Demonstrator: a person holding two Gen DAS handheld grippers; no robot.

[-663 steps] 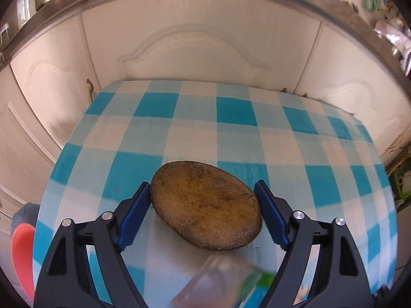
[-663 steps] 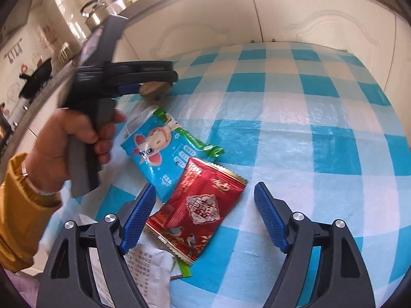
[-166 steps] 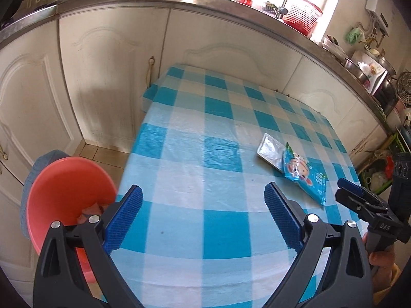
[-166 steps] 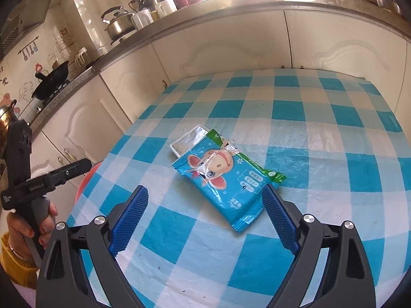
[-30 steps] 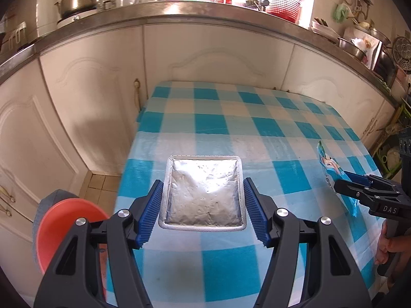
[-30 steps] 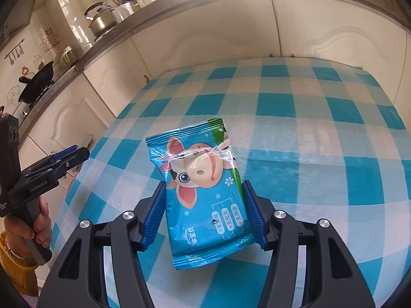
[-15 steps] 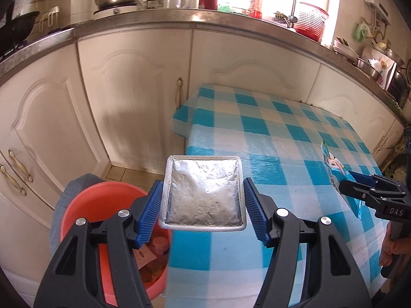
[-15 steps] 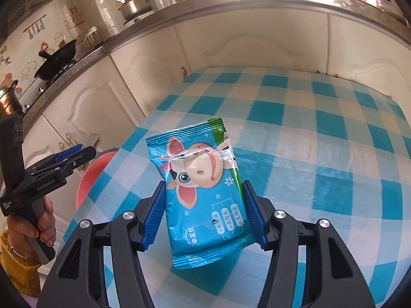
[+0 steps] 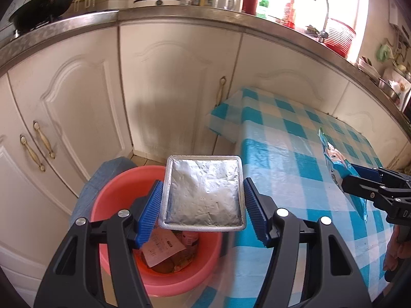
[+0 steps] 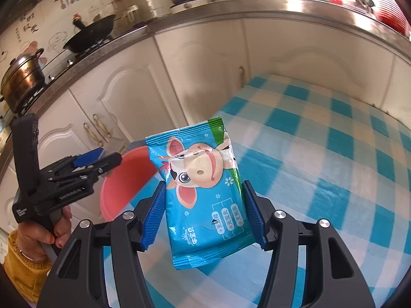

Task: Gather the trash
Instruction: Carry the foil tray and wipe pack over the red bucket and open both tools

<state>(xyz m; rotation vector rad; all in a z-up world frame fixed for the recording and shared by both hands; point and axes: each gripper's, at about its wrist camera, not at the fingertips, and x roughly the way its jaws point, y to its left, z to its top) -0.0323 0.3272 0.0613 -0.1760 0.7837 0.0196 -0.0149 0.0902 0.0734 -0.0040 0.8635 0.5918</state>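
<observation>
My left gripper [image 9: 203, 210] is shut on a flat silver foil packet [image 9: 203, 192], which hangs over the red bucket [image 9: 113, 179] on the floor. Inside the bucket lie a paper receipt [image 9: 161, 249] and other wrappers. My right gripper [image 10: 203, 215] is shut on a blue wet-wipe pack [image 10: 205, 192] printed with a cartoon cow, held above the left part of the checked table [image 10: 334, 166]. In the right wrist view the red bucket [image 10: 125, 182] lies beyond the pack, and the left gripper [image 10: 87, 164] shows side-on at the left. The right gripper [image 9: 370, 187] with the blue pack [image 9: 334, 159] shows at the right edge of the left wrist view.
White cabinet doors [image 9: 159, 89] with brass handles stand behind the bucket, under a steel counter [image 9: 179, 18] bearing a pan and a kettle. A blue-grey object [image 9: 102, 174] sits against the bucket's far side. The blue-and-white checked tablecloth [image 9: 295, 154] hangs over the table edge next to the bucket.
Both grippers have swung left with their loads. The foil packet has gone from over the table edge to over the red bucket. The blue pack has moved toward the table's left edge.
</observation>
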